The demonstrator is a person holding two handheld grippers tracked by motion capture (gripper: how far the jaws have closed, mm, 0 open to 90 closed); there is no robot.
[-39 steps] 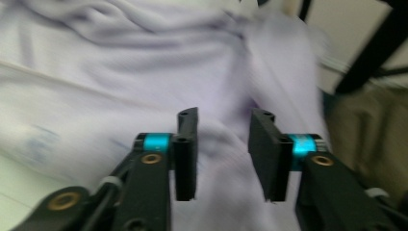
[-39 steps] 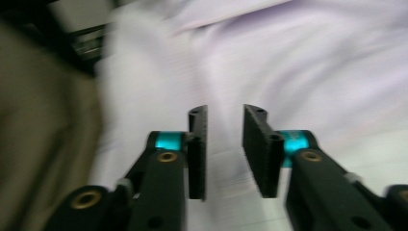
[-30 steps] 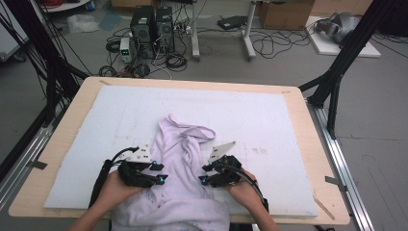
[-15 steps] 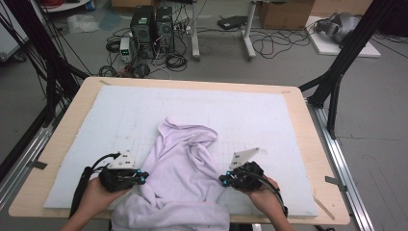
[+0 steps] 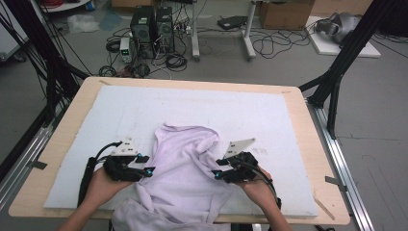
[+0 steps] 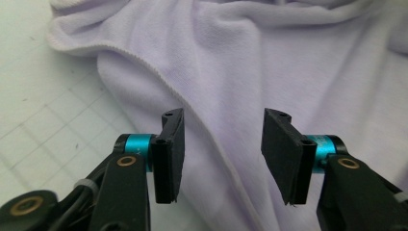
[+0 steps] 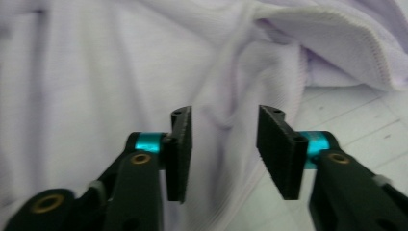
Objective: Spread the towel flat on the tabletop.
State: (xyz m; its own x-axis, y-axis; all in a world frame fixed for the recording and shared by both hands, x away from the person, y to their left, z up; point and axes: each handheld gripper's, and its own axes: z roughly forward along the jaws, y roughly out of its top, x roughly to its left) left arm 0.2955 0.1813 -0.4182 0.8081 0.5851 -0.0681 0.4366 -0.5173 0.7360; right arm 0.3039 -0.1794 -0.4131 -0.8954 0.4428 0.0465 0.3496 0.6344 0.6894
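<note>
Left claw [image 5: 150, 171] and right claw [image 5: 215, 175] held lower centre, facing inward; jaws just opened, nothing gripped.

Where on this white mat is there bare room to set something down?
The white mat is bare across its far strip beyond the lilac garment, and down both side margins, left of the left claw and right of the right claw. The near middle is crowded by garment and hands.

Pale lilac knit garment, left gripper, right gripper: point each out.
pale lilac knit garment [image 5: 185, 166], high view, middle of the fabric
left gripper [image 6: 222, 154], left gripper view, midway between its fingers
right gripper [image 7: 223, 151], right gripper view, midway between its fingers
</note>
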